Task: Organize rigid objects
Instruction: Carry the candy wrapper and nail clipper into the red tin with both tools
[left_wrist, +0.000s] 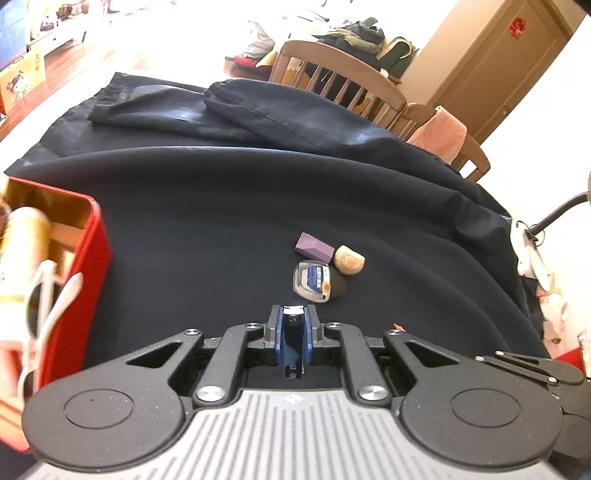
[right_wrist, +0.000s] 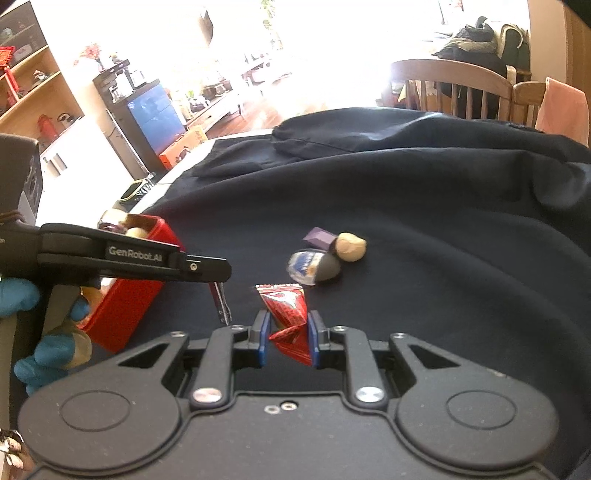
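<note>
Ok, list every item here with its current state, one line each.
Left tool: shut on a dark blue clip.
Right tool: shut on a crumpled red packet.
Red box: open, holding items.
Purple block: lying loose on the cloth.
Clear case: tilted against a dark stone.

1. Daylight floods in from behind the dark cloth (left_wrist: 258, 192), blowing the far room out white.
2. The red box (left_wrist: 88, 251) blurs at the left edge.
3. Fisheye bending curves the cloth's borders.
</note>
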